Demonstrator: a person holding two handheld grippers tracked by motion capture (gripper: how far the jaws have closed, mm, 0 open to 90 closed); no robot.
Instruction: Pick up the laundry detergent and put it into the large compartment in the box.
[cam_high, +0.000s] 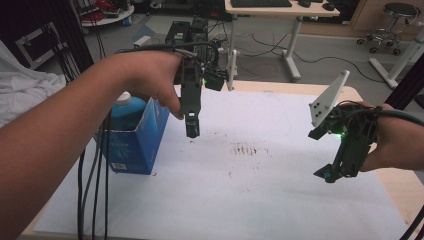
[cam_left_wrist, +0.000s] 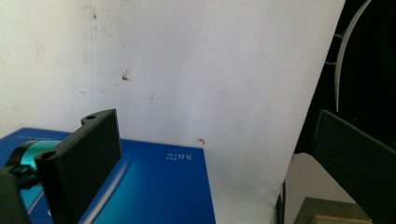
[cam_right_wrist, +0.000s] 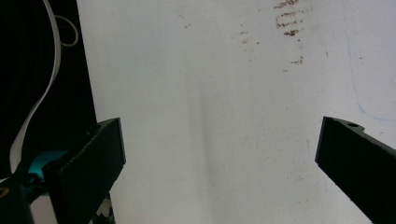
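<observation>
My left gripper (cam_high: 191, 131) hangs pointing down over the white sheet (cam_high: 260, 200), just right of an open blue carton (cam_high: 137, 140). In the left gripper view, the gripper (cam_left_wrist: 212, 126) is open with nothing between its jaws, and the carton's blue top (cam_left_wrist: 159, 186) lies below them. A blue bottle with a white cap (cam_high: 125, 106) stands inside the carton. My right gripper (cam_high: 327, 175) is held low at the right side of the table. In the right gripper view, that gripper (cam_right_wrist: 222, 128) is also open and empty, above bare sheet.
Brown smears (cam_high: 247, 149) mark the middle of the sheet and show in the right gripper view as stains (cam_right_wrist: 289, 18). Black cables (cam_high: 92, 190) hang off the table's left front. Beyond the far edge stand a desk (cam_high: 280, 10) and a wheeled stool (cam_high: 392, 27).
</observation>
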